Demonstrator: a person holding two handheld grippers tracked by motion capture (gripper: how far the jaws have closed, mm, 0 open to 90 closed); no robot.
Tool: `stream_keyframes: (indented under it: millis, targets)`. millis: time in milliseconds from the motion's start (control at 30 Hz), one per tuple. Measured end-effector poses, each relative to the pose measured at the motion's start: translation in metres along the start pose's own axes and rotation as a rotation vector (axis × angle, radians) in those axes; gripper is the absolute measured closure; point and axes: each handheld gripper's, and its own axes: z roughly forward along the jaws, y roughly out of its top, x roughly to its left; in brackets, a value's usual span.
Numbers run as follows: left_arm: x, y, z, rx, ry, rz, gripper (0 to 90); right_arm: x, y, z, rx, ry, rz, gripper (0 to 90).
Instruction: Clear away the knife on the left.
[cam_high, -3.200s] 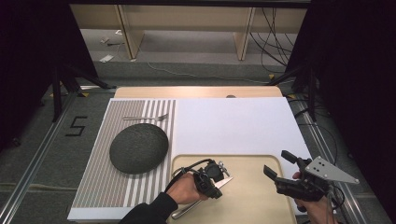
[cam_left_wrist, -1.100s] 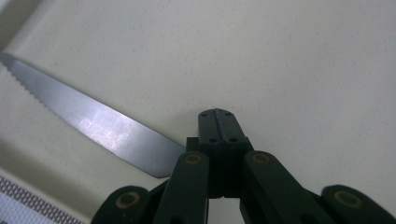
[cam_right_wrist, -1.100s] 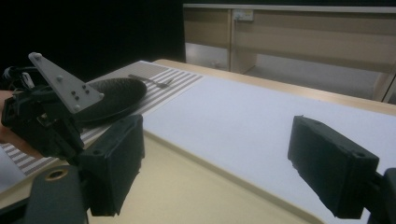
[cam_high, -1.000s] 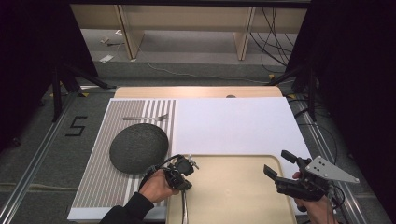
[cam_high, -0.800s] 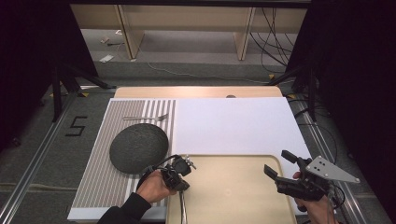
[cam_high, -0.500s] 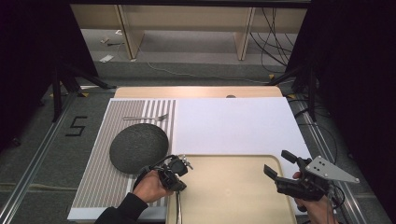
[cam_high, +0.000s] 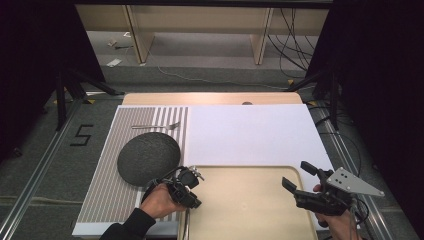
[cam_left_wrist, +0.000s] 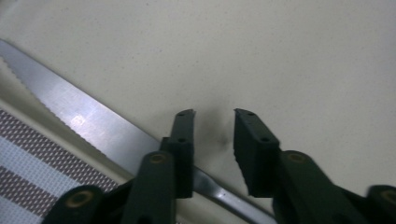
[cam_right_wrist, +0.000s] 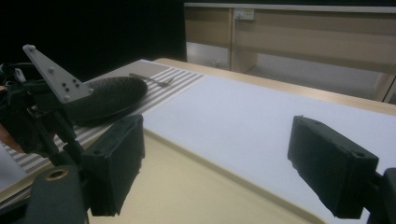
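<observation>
Left gripper (cam_high: 192, 192) low at the tray's (cam_high: 250, 210) left edge, jaws slightly parted and holding nothing, a serrated knife (cam_left_wrist: 84, 121) lying just beside them. Right gripper (cam_high: 300, 180) above the tray's right side, jaws wide apart. Dark plate (cam_high: 148, 157) and fork (cam_high: 156, 126) on the striped mat (cam_high: 107, 200).

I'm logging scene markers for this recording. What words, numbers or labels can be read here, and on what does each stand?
"5": black tape figure on the grey floor left of the table.
A small label on the wooden furniture in the right gripper view: too blurred to read.
Nothing else readable.
</observation>
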Motion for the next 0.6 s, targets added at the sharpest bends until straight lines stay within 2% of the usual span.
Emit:
stream_keyframes:
  millis: [67,133,167,233,367,433,533,600]
  targets:
    - [-0.001,0.001,-0.001,-0.016,-0.014,0.000,56.8,0.001,0.000,0.000,0.000,0.001,-0.001,19.7]
    - [-0.002,0.001,-0.004,-0.053,-0.035,0.002,51.9,0.001,0.000,0.000,0.001,0.002,-0.002,19.7]
    - [-0.003,0.002,-0.007,-0.083,-0.039,0.002,49.7,0.001,0.000,0.000,0.004,0.003,0.000,19.7]
    - [-0.005,0.002,-0.011,-0.131,-0.036,-0.002,39.9,0.001,0.000,0.000,0.001,0.002,0.002,19.7]
    - [-0.009,0.002,-0.019,-0.233,-0.050,-0.006,28.9,0.001,0.000,0.000,0.004,0.004,0.000,19.6]
    - [-0.010,0.002,-0.022,-0.264,-0.063,-0.004,23.7,0.001,0.000,0.001,0.002,0.005,0.001,19.7]
    - [-0.011,0.000,-0.027,-0.319,-0.071,0.004,18.8,0.001,0.000,0.001,0.005,0.007,0.004,19.6]
    - [-0.012,-0.001,-0.031,-0.362,-0.080,0.007,18.5,0.001,0.000,0.001,0.005,0.008,0.004,19.6]
